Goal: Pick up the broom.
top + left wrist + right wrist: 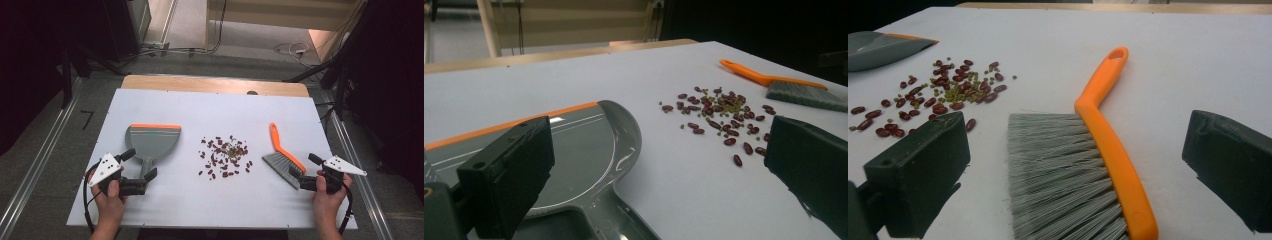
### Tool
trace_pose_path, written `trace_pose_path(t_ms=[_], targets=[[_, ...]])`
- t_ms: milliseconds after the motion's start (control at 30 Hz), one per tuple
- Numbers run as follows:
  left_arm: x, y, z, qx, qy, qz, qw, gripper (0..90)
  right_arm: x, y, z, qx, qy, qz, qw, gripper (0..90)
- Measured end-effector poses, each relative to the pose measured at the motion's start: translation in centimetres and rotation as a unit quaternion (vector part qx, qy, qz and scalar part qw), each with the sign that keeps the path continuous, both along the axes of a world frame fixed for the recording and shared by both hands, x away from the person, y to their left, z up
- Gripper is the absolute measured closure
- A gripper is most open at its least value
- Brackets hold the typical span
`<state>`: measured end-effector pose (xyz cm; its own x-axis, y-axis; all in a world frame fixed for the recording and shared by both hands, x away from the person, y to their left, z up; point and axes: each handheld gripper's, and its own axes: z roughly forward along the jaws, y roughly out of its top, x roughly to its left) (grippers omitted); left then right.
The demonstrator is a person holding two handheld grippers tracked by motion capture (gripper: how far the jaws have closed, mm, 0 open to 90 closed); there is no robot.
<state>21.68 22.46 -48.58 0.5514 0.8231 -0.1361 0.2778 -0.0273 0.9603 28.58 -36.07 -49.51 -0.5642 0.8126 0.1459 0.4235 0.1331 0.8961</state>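
Orange-backed brush (pixel 1108 150) sits between your right gripper's (pixel 306 172) wide jaws; left gripper (pixel 140 166) gapes over the dustpan (pixel 152 142). Clamp bristles, you'll scatter beans (pixel 225 155).

On the table (pixel 165 205), beans (pixel 225 156) lie at centre, the dustpan (pixel 151 140) at nine o'clock of them, the brush (pixel 283 156) at three o'clock.
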Motion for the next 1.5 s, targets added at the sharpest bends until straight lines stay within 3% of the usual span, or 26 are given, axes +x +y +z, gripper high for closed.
trace_pose_path(t_ms=[133, 233, 400, 500, 567, 600, 667, 933, 1033, 1200, 1400, 1500], targets=[[0.3, -0.1, 0.3, -0.005, 0.004, 0.001, 1.0000, 0.4, 0.1, 0.4, 0.2, -0.015, 0.000, 0.003, 0.9999, 0.0], [0.4, -0.2, 0.3, 0.000, 0.009, -0.001, 1.0000, 0.4, 0.2, 0.6, 0.6, -0.010, 0.002, 0.008, 0.9999, 0.0], [0.5, -0.2, 0.5, 0.001, 0.011, -0.006, 0.9999, 0.4, 0.6, 1.3, 1.3, -0.031, 0.015, -0.013, 0.9993, 0.0], [0.6, 0.0, 0.5, -0.006, 0.014, -0.003, 0.9999, 0.4, 1.0, 1.7, 1.7, -0.020, 0.023, -0.016, 0.9994, 0.0], [0.6, 0.0, 0.4, -0.004, 0.018, -0.003, 0.9998, 0.4, 1.0, 1.9, 2.0, -0.020, 0.018, -0.011, 0.9996, 0.0], [0.6, -0.2, 0.3, 0.004, 0.019, -0.007, 0.9998, 0.4, 1.2, 2.3, 2.7, -0.033, 0.016, -0.011, 0.9993, 0.0], [0.7, -0.4, 0.2, 0.010, 0.022, -0.013, 0.9996, 0.4, 1.4, 2.4, 3.5, -0.026, 0.009, -0.009, 0.9996, 0.0], [1.0, -0.6, 0.5, 0.011, 0.020, -0.022, 0.9995, 0.5, 3.2, 3.2, 6.2, -0.023, -0.004, 0.002, 0.9997, 0.0], [1.1, -0.7, 0.5, 0.019, 0.022, -0.023, 0.9993, 0.5, 4.1, 3.3, 7.2, -0.024, -0.003, -0.007, 0.9997, 0.0], [1.3, -0.7, 0.6, 0.015, 0.021, -0.021, 0.9995, 1.1, 5.1, 3.2, 8.4, -0.017, 0.002, -0.017, 0.9997, 0.0], [1.4, -1.0, 0.8, 0.017, 0.016, -0.024, 0.9995, 1.0, 6.1, 3.4, 8.8, -0.014, 0.012, -0.016, 0.9997, 0.0], [1.5, -1.2, 0.7, 0.019, 0.018, -0.029, 0.9992, 1.0, 7.1, 3.7, 8.8, -0.028, 0.024, -0.013, 0.9992, 0.0]])
